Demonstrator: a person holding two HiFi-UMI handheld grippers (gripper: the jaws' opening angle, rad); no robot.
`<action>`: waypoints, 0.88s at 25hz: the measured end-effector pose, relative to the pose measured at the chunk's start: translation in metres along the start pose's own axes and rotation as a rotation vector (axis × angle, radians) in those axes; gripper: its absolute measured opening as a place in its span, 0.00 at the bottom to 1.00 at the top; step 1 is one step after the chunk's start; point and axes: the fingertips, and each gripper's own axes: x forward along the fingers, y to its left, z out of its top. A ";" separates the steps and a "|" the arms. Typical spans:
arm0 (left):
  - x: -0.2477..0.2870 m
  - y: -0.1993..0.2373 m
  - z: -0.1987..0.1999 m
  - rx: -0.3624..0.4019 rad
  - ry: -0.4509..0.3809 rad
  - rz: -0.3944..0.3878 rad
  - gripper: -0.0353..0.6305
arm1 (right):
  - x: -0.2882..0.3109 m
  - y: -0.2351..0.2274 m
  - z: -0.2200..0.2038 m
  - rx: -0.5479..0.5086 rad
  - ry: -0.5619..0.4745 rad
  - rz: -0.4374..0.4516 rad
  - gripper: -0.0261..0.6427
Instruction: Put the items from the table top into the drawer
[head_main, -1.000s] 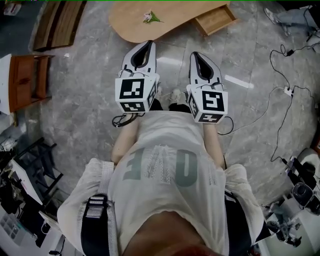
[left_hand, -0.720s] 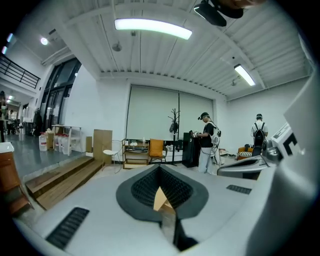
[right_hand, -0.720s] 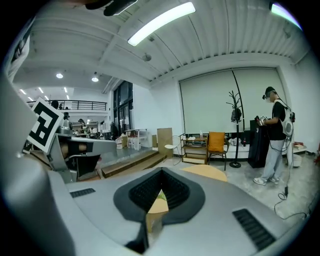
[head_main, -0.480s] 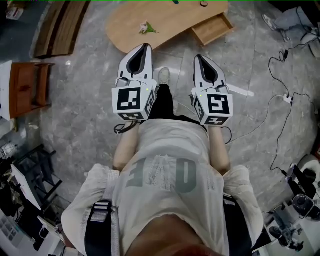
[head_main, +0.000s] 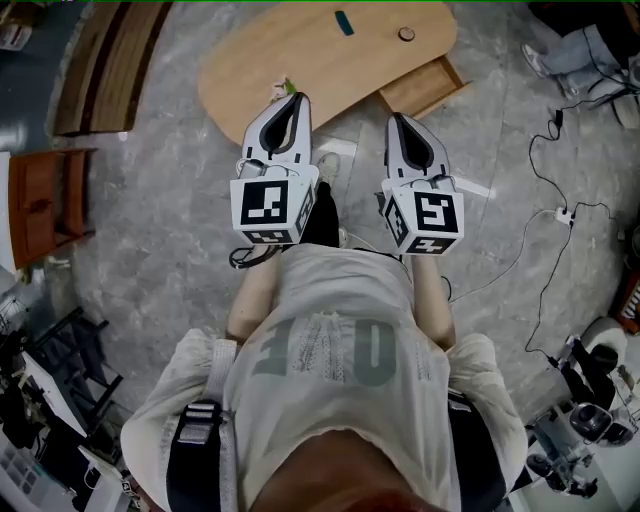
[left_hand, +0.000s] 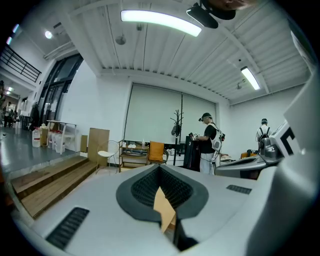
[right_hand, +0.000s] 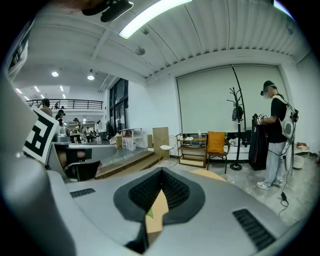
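The left gripper (head_main: 296, 100) is held out over the floor, its fingers (left_hand: 137, 189) pressed together with nothing between them. Just beside its tip, a small flower (head_main: 285, 90) lies at the near edge of the wooden counter (head_main: 290, 50). Farther back on the counter sit a dark narrow item (head_main: 344, 22) and, to its right, a small round item (head_main: 406, 34). The right gripper (head_main: 398, 120) is held alongside the left, its fingers (right_hand: 177, 192) likewise closed and gripping nothing. Just beyond it, the drawer (head_main: 425, 88) stands pulled out at the counter's right near side.
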 end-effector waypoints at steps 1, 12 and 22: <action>0.013 0.007 0.006 0.000 -0.003 -0.003 0.06 | 0.014 -0.005 0.007 0.003 -0.002 -0.004 0.05; 0.139 0.055 0.041 0.005 -0.012 -0.052 0.06 | 0.128 -0.044 0.061 -0.029 0.007 -0.029 0.05; 0.184 0.032 0.052 0.024 -0.003 -0.008 0.06 | 0.147 -0.093 0.067 0.016 -0.014 0.004 0.05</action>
